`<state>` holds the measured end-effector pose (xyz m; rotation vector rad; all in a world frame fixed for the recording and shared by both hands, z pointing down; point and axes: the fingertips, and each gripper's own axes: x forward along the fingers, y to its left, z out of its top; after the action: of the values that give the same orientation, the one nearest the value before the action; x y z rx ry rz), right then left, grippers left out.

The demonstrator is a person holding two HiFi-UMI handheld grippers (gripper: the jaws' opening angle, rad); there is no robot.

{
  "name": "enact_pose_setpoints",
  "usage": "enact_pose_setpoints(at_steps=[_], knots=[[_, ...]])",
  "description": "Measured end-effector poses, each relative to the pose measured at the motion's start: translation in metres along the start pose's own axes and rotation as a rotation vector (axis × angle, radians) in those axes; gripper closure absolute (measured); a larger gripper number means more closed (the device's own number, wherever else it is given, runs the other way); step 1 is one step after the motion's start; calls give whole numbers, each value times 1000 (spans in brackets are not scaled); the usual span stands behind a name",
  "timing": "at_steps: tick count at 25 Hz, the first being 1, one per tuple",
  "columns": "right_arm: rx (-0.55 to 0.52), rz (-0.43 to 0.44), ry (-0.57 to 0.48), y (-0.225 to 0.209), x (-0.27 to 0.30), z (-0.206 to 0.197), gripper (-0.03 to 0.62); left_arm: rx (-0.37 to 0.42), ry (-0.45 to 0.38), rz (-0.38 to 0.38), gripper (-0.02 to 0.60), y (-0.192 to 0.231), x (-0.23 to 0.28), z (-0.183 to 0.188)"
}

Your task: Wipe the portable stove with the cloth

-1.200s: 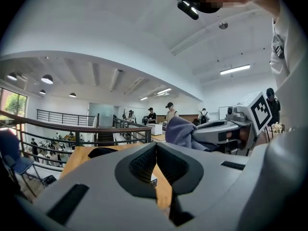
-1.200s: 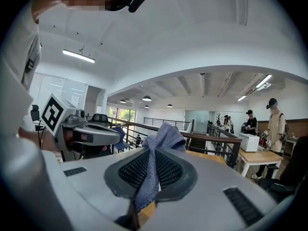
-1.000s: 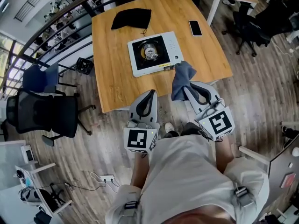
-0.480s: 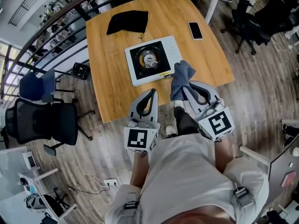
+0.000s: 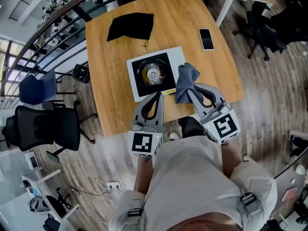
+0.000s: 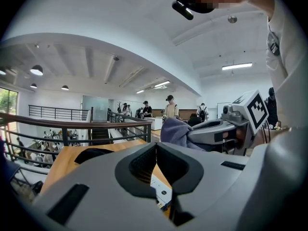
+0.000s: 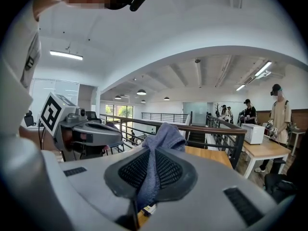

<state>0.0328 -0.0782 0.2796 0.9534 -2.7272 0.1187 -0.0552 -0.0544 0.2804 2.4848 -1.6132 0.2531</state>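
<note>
Cloth is hanging bunched in the right gripper, whose fingers are clamping on one fold. The loose blue-grey bulk is sticking out past the fingertips and, in the head view, is overlapping the right edge of the portable stove. I cannot tell whether it is touching the stove or riding above it.

Judgement: gripping by a single fold is leaving a soft pad out front for dragging over the surface.

Left gripper is sitting with fingers together and nothing between them, tip pointing at the stove's near edge; it is probably waiting to steady the body during wiping.

Stove is lying flat near the middle of the desk, with its black top and centre burner facing up.

Surroundings:
- Phone is lying well apart at the far right.
- Black fabric bundle is lying beyond the stove, with a thin cord trailing toward it.
- Office chairs are standing off the desk's left side.

Neither the phone nor the bundle is blocking the wiping path. The raised burner is looking like the one snag point.
</note>
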Motion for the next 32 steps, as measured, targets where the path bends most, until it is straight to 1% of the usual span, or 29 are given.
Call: enact_pose_setpoints(at_steps=[6,10,15,20,28,32], knots=[[22,27,66,-47,33,-20,551,-39,52,37,561,21,47,-10],[38,48,113,-71,57,-38,551,-52,82,58,562,33,74,-18],[21,70,157,-97,88,-59,551,-72,132,85,561,46,100,-37],[-5,100,197,-114,114,-78,551,-109,167,108,562,54,121,-50],[-59,133,267,-137,149,-109,551,-147,203,118,562,60,151,-74],[-49,160,301,-139,167,-127,551,-159,221,120,561,64,162,-88]])
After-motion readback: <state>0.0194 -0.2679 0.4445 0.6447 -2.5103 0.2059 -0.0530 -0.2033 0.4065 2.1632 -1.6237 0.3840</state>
